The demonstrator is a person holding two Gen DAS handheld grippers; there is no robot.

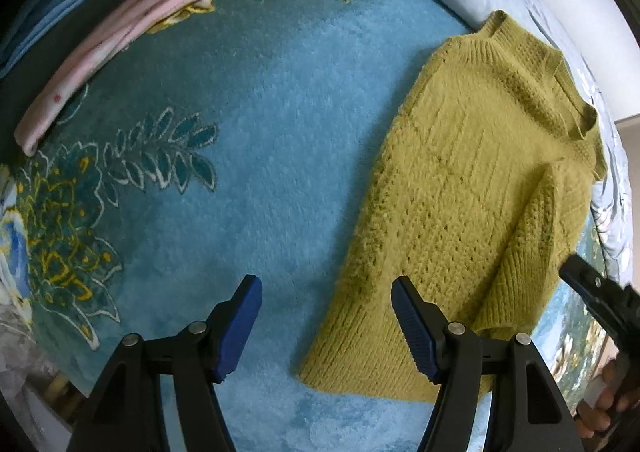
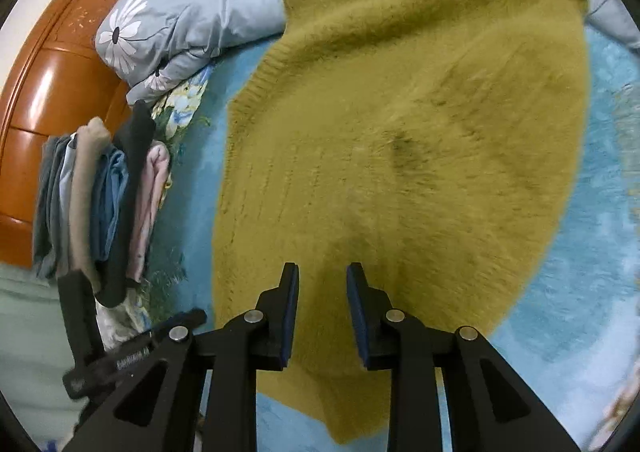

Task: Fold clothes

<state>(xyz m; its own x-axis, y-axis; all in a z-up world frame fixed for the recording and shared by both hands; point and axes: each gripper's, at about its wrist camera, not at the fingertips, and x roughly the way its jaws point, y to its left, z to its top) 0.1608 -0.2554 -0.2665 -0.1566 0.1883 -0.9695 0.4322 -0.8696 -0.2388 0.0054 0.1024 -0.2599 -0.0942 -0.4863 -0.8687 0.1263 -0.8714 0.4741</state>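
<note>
An olive-green knit sweater (image 1: 472, 188) lies flat on a blue floral blanket (image 1: 256, 156), its collar far and its hem near, one sleeve folded across its body. My left gripper (image 1: 326, 292) is open and empty, hovering by the sweater's lower left edge. The right gripper's tip shows at the right edge of the left wrist view (image 1: 592, 288). In the right wrist view the sweater (image 2: 400, 124) fills the middle, blurred. My right gripper (image 2: 322, 284) is open and empty just above the sweater's lower part.
A stack of folded clothes (image 2: 96, 196) in pink, black, blue and grey lies at the left by an orange wooden headboard (image 2: 52, 80). A grey daisy-print quilt (image 2: 180, 8) is bunched beyond the sweater. The pink folded garment (image 1: 120, 40) shows at the far left.
</note>
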